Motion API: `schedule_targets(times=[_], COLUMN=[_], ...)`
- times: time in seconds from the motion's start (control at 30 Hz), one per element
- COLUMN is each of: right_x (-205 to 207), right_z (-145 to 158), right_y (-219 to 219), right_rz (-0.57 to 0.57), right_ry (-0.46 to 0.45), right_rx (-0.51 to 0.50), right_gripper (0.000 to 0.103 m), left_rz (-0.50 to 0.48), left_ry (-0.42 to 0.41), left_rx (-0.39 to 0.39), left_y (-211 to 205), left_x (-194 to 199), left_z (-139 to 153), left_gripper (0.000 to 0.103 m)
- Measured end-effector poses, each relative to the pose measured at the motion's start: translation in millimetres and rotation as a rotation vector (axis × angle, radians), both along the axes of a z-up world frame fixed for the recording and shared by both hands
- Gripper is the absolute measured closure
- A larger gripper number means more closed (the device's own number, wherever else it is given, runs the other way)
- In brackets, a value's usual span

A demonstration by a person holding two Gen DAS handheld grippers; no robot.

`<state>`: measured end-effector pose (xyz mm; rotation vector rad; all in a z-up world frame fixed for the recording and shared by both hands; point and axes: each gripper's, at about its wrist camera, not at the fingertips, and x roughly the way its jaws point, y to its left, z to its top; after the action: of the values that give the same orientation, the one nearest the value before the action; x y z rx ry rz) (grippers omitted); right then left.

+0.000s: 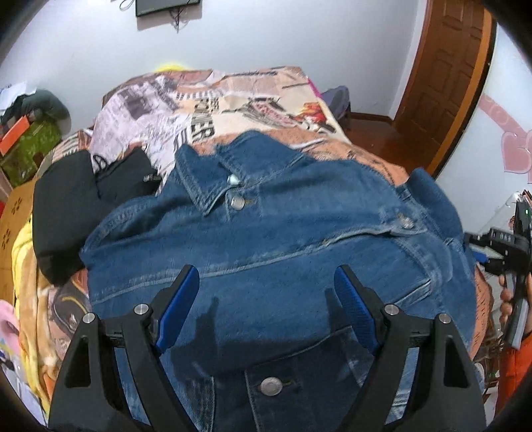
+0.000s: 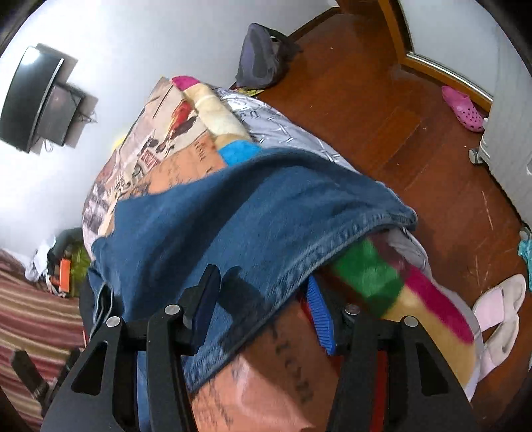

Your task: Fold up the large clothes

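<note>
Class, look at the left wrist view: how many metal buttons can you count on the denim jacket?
4 on the denim jacket: one under the collar, one just below it, one on the chest pocket flap, one at the bottom. Folds or the gripper may hide more.

Hidden, cropped and smeared parts of the bed scene

The denim jacket ran off the bottom edge under the left gripper, its hem unseen; in the right wrist view its sleeve was motion-blurred, and whether the right gripper pinched it could not be told. The printed bedspread lay partly covered. A hand was cropped at the right edge, and the wall screen at the top.
</note>
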<state>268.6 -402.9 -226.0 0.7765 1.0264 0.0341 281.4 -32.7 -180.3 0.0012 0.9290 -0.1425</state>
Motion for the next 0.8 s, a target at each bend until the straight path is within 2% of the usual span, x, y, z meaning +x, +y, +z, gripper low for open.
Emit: schedule_targets(times=[0.23,0.27,0.33,0.43,0.57,0.8], right_x=[19.8,18.8,17.5,8.4,-10.3,-40.8], right_z=[-9.8,-9.2,-3.4,14.2,40.2,120.0], right_y=[-5.9,-5.8,-3.0,4.3,3.8,17.7], right_rz=[-0.065,-0.08,-0.071,-0.023,0.0,0.028], right_ry=[0.017,0.014,0.011,-0.024,-0.085,-0.292], right_rx=[-0.046,-0.054,-0.094,-0.159,-0.186,-0.214], right_gripper=[0.056,0.058,0.073,0.091,0.094,0.094], left_rz=[0.019,0.019,0.018,0.02,0.03,0.031], left_ry=[0.037,0.037,0.033,0.026,0.036,0.015], left_rx=[0.007,0.007,0.009,0.014,0.012,0.001], left_y=[9.2,9.5,10.7,13.2,16.6,17.6], left_x=[-9.3,-10.5,-13.9,-18.2,-19.7,-26.1], left_z=[-13.0,-12.9,-12.2,-11.0,-12.7,-4.3], left_gripper=[0.02,0.02,0.02,0.02,0.02,0.02])
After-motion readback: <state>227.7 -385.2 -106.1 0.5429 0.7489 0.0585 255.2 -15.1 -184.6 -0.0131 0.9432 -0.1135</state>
